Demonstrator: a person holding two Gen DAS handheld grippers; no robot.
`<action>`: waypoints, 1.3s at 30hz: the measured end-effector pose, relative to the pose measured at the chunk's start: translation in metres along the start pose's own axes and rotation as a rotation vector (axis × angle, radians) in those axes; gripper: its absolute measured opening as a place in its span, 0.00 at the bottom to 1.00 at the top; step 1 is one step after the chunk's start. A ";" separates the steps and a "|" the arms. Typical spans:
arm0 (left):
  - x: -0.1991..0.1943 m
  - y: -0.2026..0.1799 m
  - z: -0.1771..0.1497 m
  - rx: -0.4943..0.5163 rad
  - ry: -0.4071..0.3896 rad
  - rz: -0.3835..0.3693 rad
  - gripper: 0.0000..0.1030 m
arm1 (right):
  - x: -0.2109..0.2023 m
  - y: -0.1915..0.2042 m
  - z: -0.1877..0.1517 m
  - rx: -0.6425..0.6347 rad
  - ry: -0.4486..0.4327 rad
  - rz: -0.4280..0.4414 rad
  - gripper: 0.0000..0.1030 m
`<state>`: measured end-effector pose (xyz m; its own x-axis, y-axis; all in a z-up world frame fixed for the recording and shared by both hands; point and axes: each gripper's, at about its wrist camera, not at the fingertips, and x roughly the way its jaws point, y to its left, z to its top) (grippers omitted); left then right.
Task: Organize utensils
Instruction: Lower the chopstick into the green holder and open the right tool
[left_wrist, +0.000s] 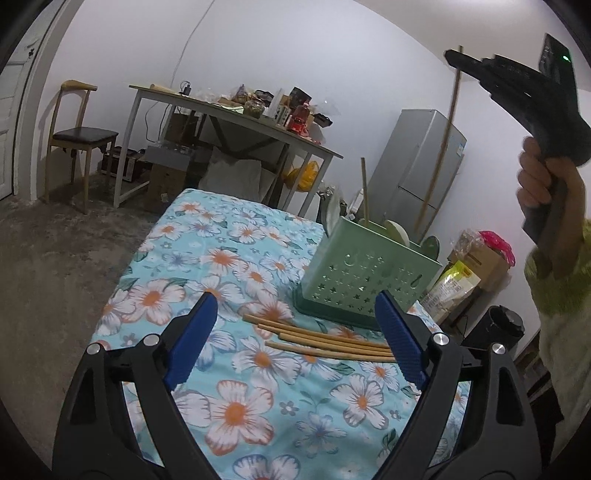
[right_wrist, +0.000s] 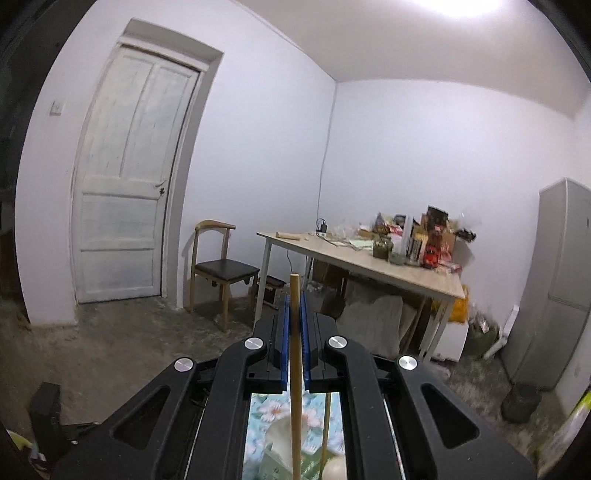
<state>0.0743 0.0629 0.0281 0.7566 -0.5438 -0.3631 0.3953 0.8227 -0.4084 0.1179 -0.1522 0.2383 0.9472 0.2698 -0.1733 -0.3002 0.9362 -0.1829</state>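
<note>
Progress: One chopstick (left_wrist: 365, 194) already stood upright in the green perforated holder (left_wrist: 369, 277), beside what looked like pale spoon heads. By my judgement the job was under halfway.
Left to do: Four loose chopsticks (left_wrist: 325, 341) lay side by side on the cloth, just in front of the holder.
Right gripper (right_wrist: 294, 314): Its blue pads were pinched tight on a single held chopstick (right_wrist: 294, 354), upright, lifted high above the holder. The left view showed a hand (left_wrist: 543, 184) carrying it at upper right.
Left gripper (left_wrist: 295, 328): Fingers spread wide with nothing between them, hovering low over the cloth, aimed at the loose chopsticks.
Surface: A table draped in a blue floral tablecloth (left_wrist: 229, 398) with white and orange flowers.
Room: White walls, rough grey floor, a white panelled door (right_wrist: 125, 177), a wooden chair (right_wrist: 221, 269), a cluttered side table (right_wrist: 369, 254), and a grey fridge (left_wrist: 417, 158).
</note>
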 end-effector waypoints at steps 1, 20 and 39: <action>0.000 0.002 0.000 -0.004 0.000 0.001 0.81 | 0.005 0.001 0.001 -0.010 0.001 0.001 0.06; 0.003 0.013 -0.003 -0.028 0.013 0.011 0.81 | 0.084 -0.010 -0.082 -0.148 0.290 -0.061 0.06; 0.005 -0.004 -0.011 -0.001 0.049 -0.012 0.81 | 0.046 -0.050 -0.150 0.076 0.460 -0.049 0.38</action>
<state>0.0711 0.0548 0.0190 0.7253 -0.5609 -0.3992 0.4032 0.8161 -0.4140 0.1594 -0.2208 0.0946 0.8067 0.1130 -0.5800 -0.2310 0.9637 -0.1336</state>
